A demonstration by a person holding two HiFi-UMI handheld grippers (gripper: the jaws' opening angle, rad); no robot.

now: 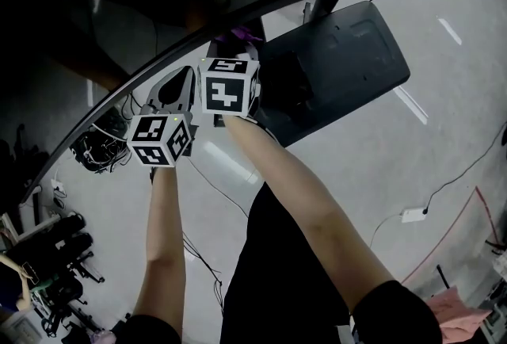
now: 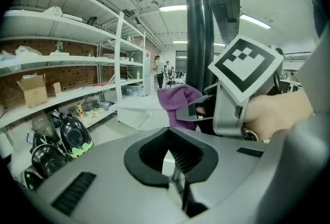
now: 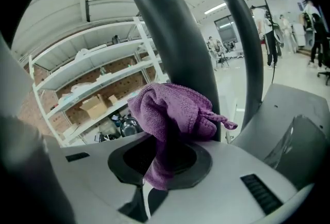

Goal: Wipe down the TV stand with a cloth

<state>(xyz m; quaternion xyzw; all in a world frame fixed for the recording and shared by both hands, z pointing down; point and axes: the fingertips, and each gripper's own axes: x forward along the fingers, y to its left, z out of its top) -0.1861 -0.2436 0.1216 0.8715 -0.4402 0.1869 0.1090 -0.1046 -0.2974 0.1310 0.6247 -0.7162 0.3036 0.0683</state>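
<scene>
Head view: the left gripper [image 1: 176,89] and right gripper [image 1: 238,45] are raised side by side. The purple cloth [image 1: 240,35] sits at the right gripper's tip, beside the dark TV stand [image 1: 333,65].

Left gripper view: the jaws are together with nothing between them.

Right gripper view: the jaws are clamped on the bunched purple cloth, which rests against the upright post [image 3: 175,47].

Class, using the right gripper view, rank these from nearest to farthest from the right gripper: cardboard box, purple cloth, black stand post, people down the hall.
1. purple cloth: clamped in the right gripper itself.
2. black stand post: centre, just behind the cloth.
3. cardboard box: on a shelf at left.
4. people down the hall: far back, right of centre.
</scene>
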